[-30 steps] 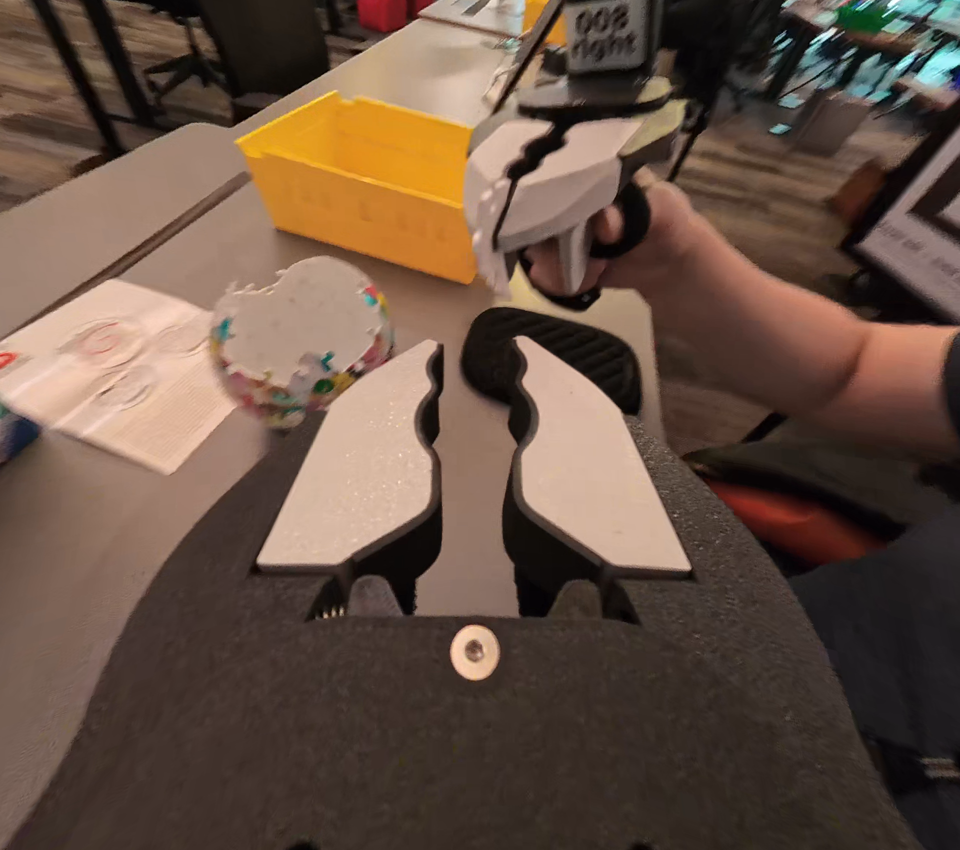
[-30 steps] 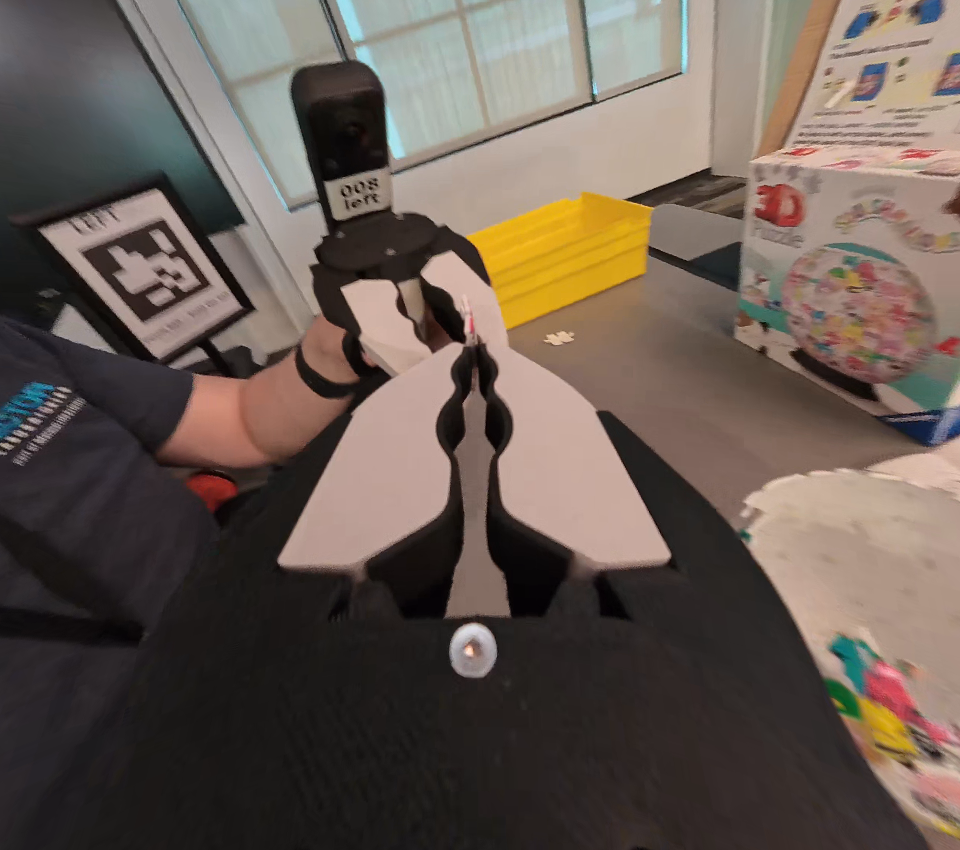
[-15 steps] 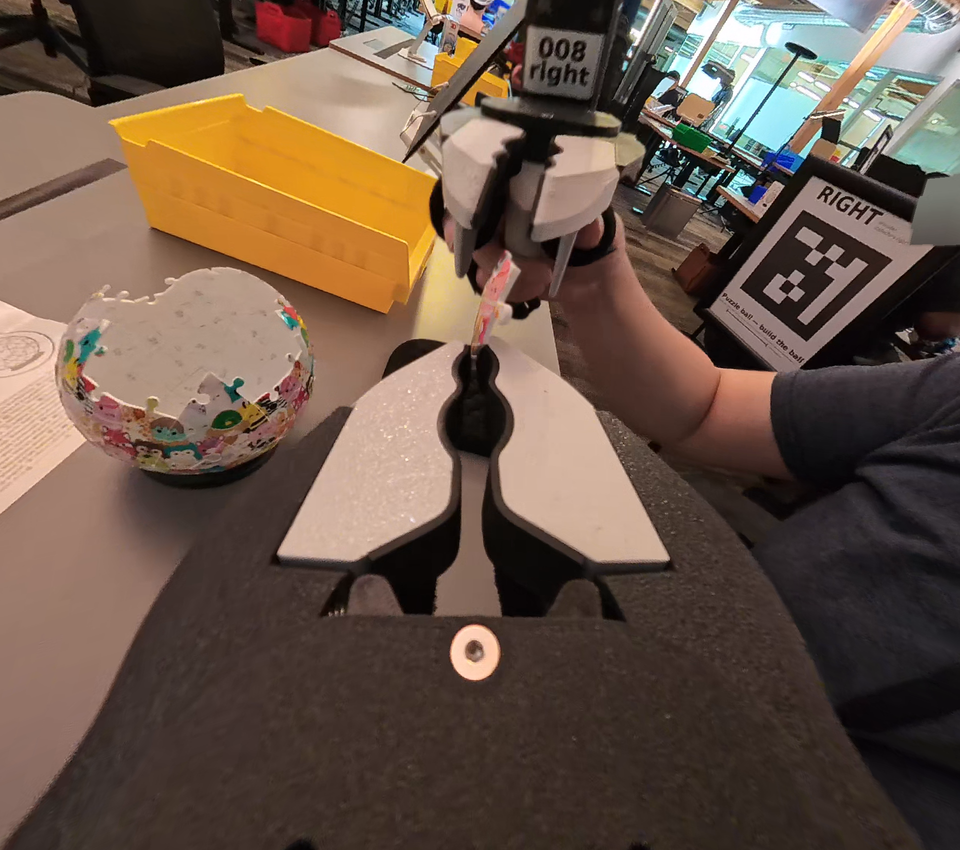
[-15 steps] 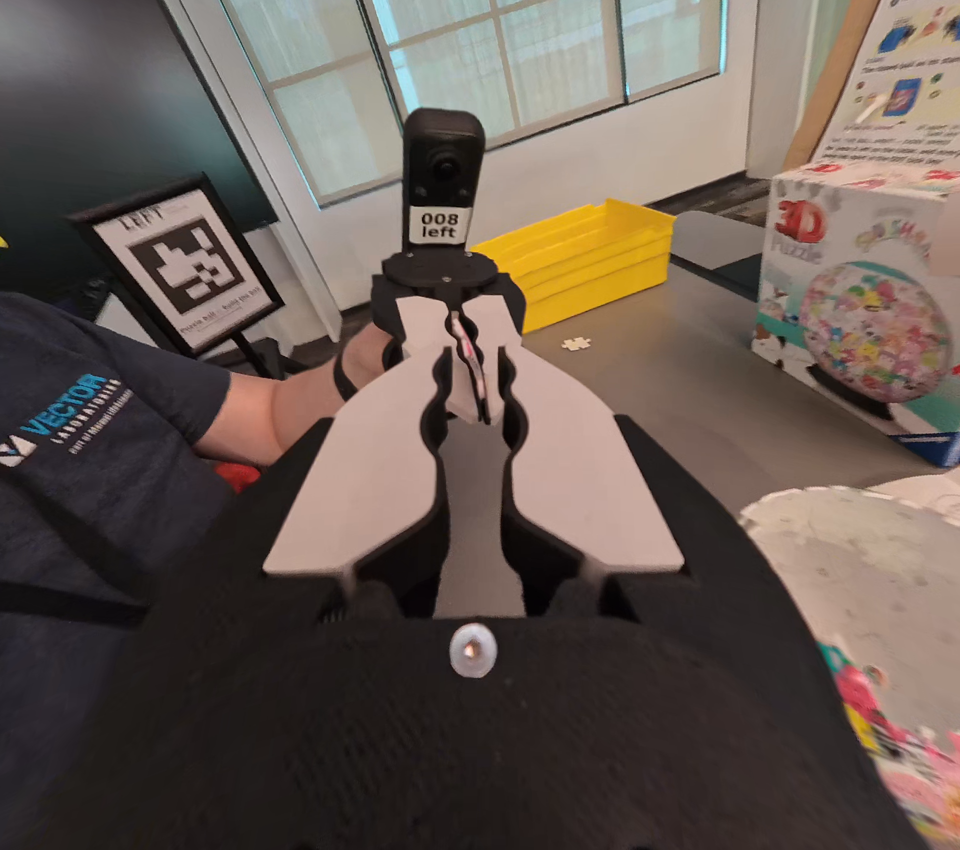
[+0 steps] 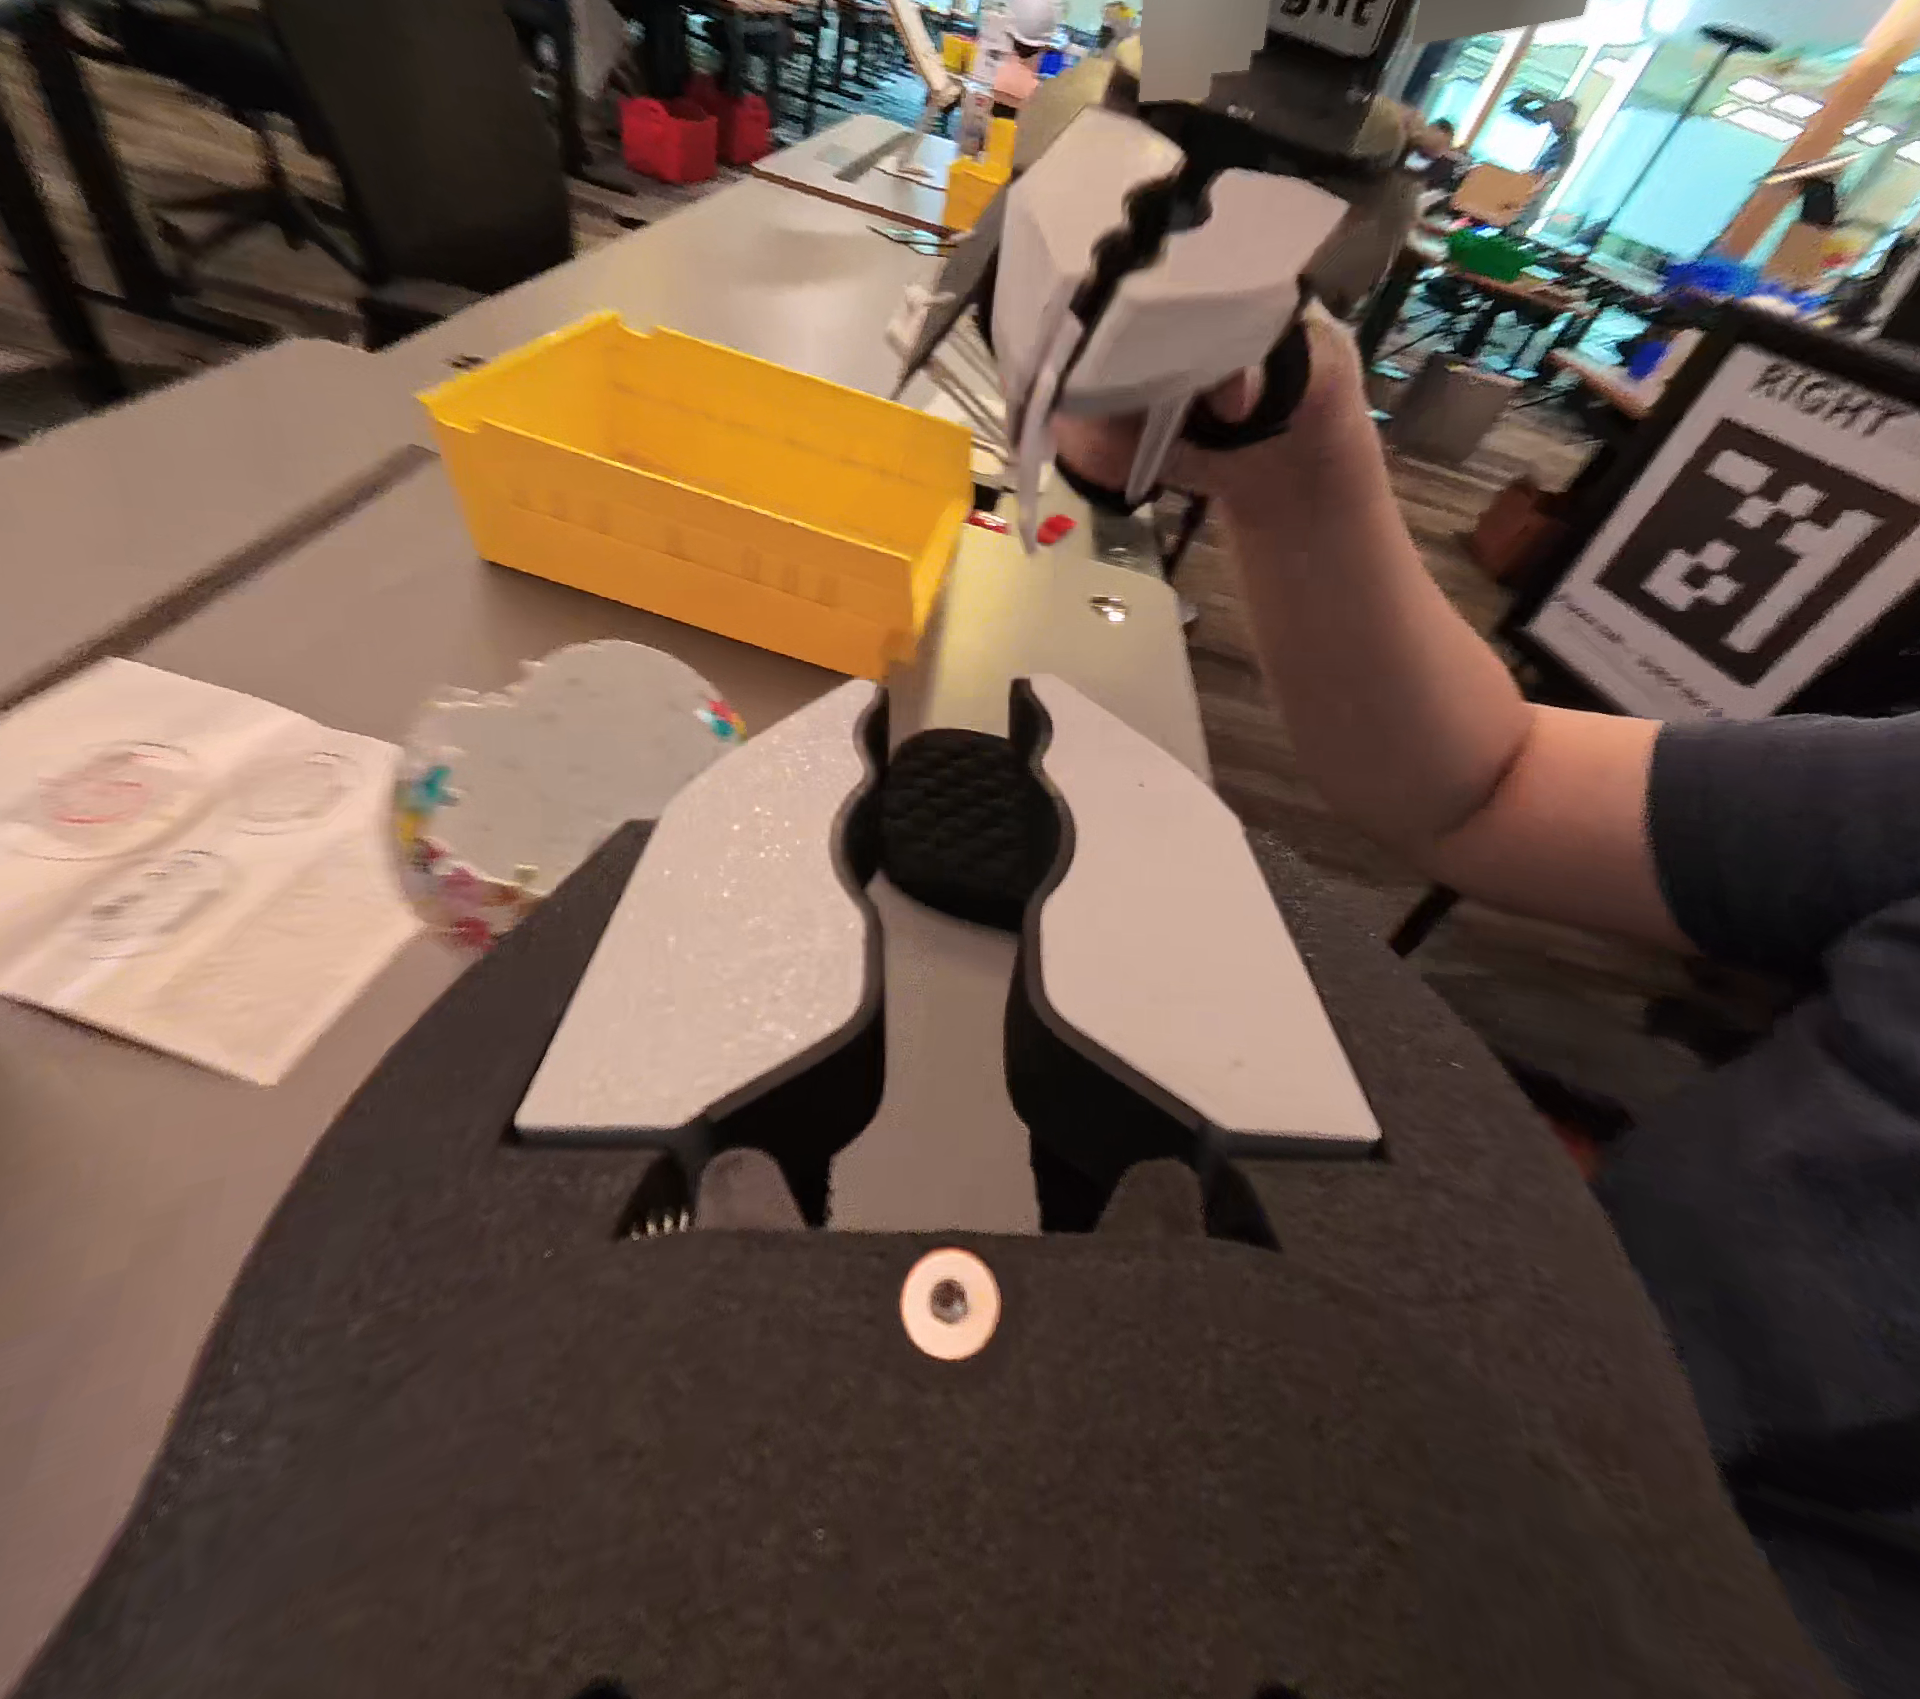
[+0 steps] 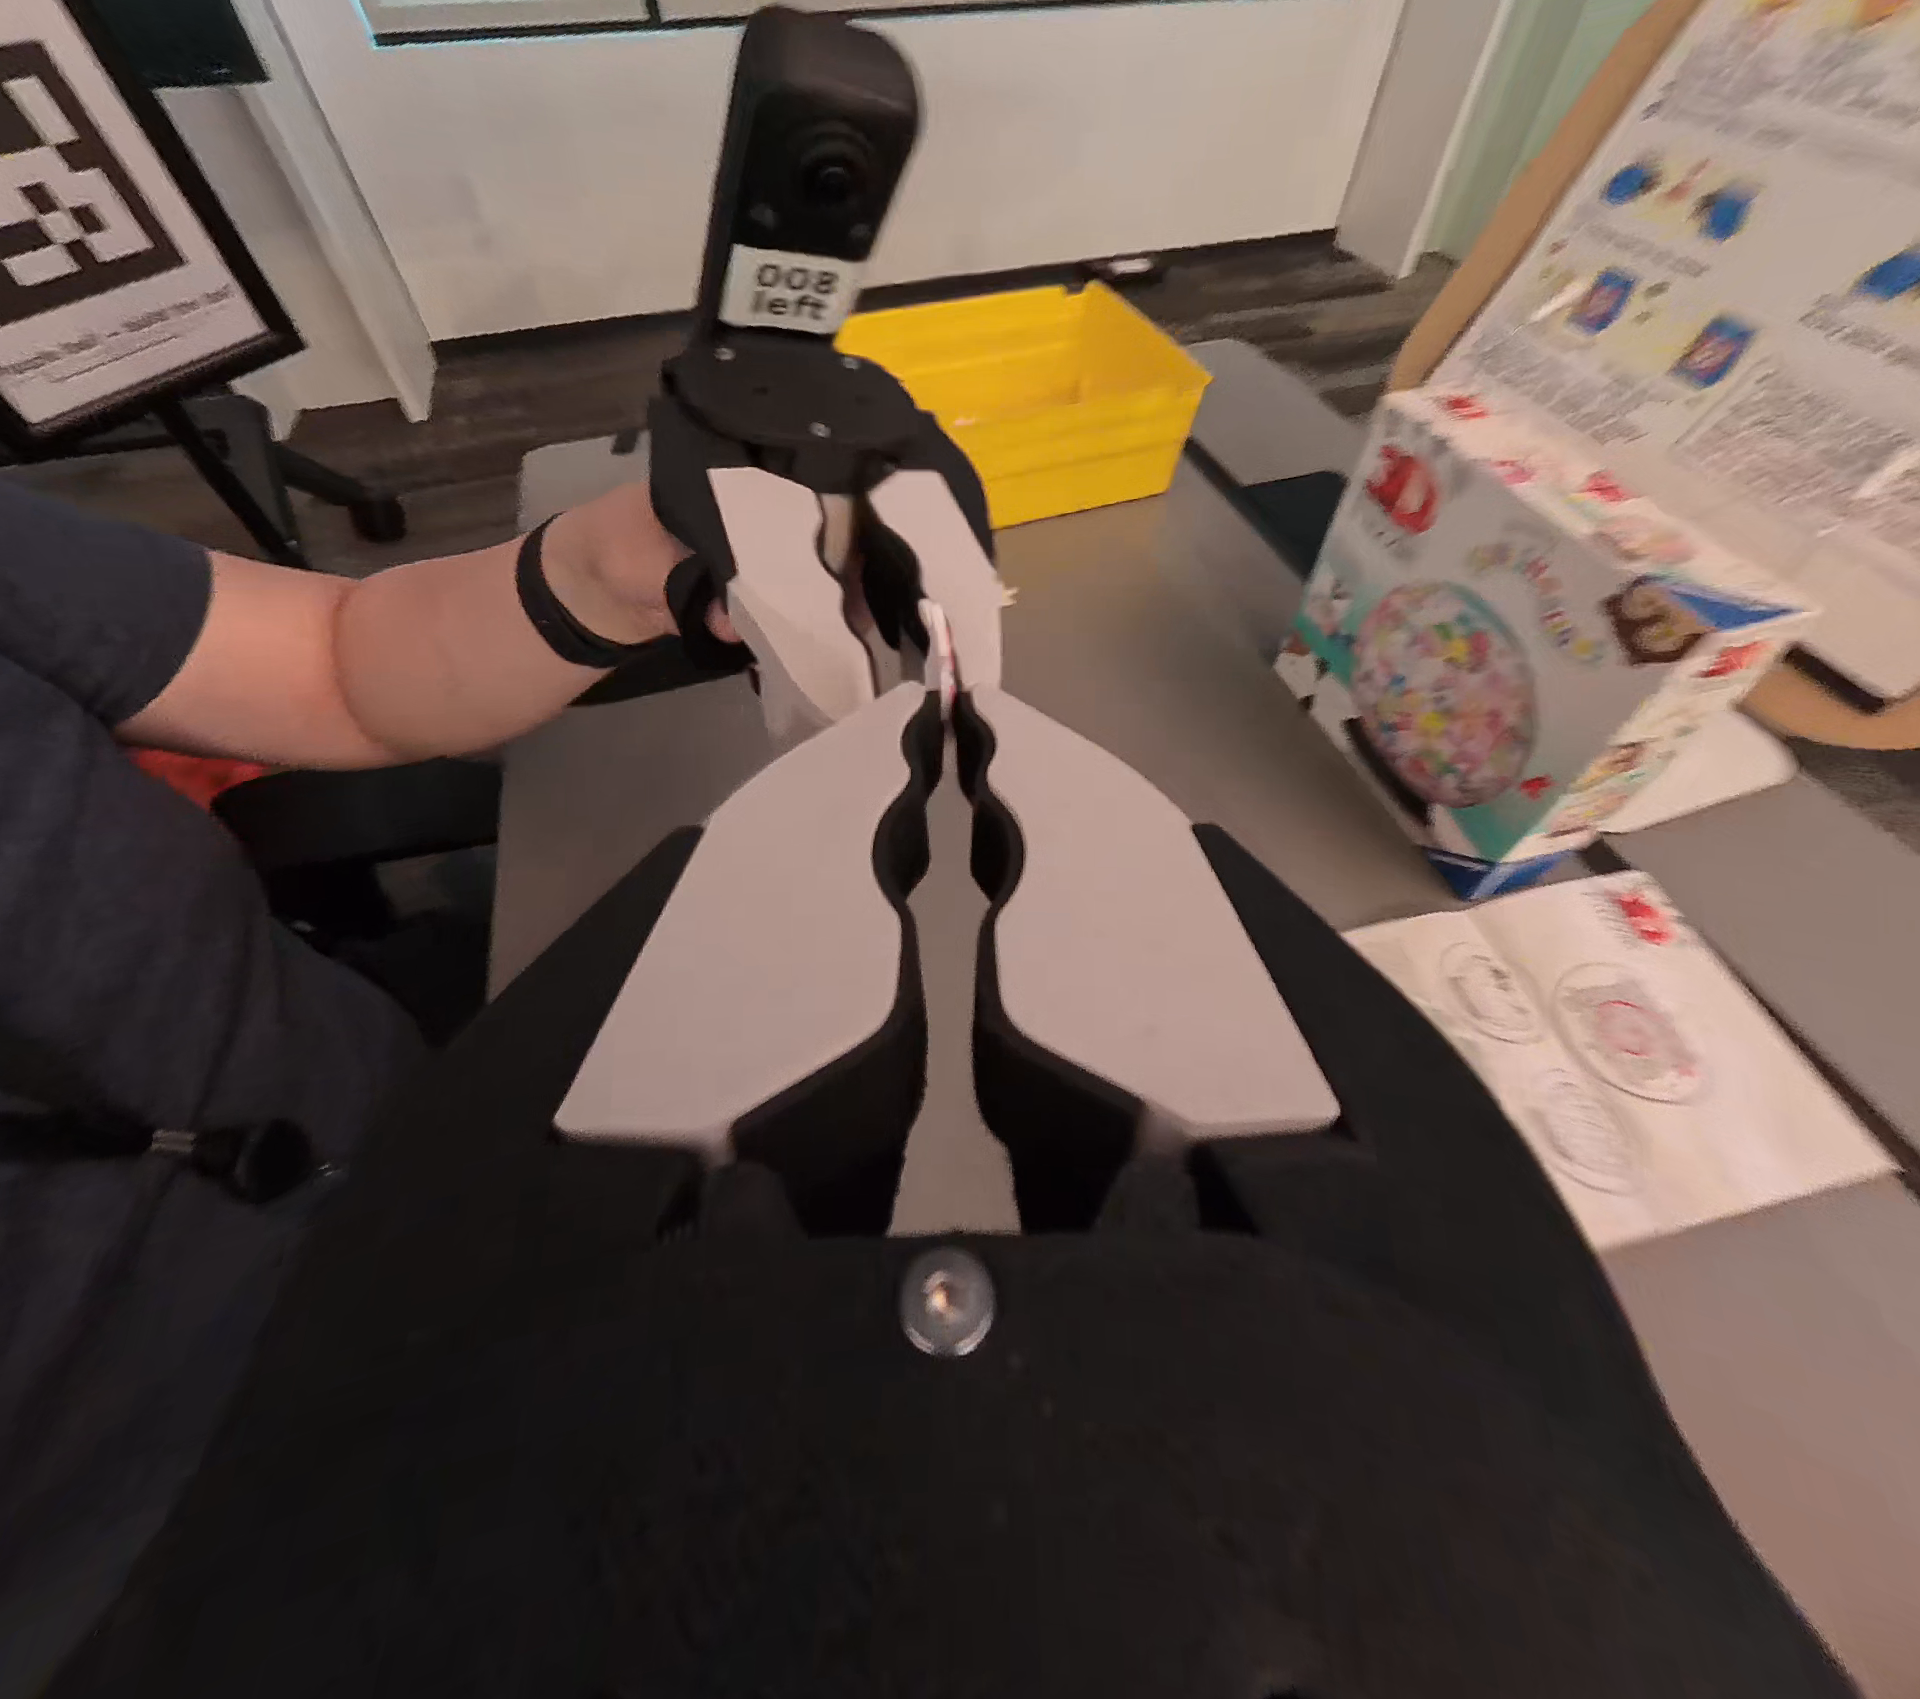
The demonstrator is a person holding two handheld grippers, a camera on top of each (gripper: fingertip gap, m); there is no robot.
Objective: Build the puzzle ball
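My right gripper (image 6: 940,699) is shut on a thin puzzle piece (image 6: 940,650), held edge-on at the fingertips. It also shows in the left wrist view (image 5: 1039,444), raised above the table with the pale piece (image 5: 1029,496) hanging from its tips. My left gripper (image 5: 948,693) is open and empty. In the right wrist view it (image 6: 868,600) sits just behind the piece, fingers apart. The half-built puzzle ball (image 5: 561,776), blurred, stands on the grey table (image 5: 312,569) left of my left fingers.
A yellow bin (image 5: 696,496) (image 6: 1029,392) stands behind the ball. An instruction sheet (image 5: 177,849) (image 6: 1590,1036) lies flat. The puzzle box (image 6: 1486,641) stands at the right. A black textured oval pad (image 5: 961,828) shows between my left fingers. Small loose pieces (image 5: 1055,529) lie by the bin. Some 5 centimeters of space lies between my two pairs of fingers. It is some 15 centimeters from my left tips to the half-built puzzle ball (image 5: 561,776).
Half a second ago my left gripper was shut on the piece and the right was open. Now the right is shut on the piece, and the left has opened and drawn back.
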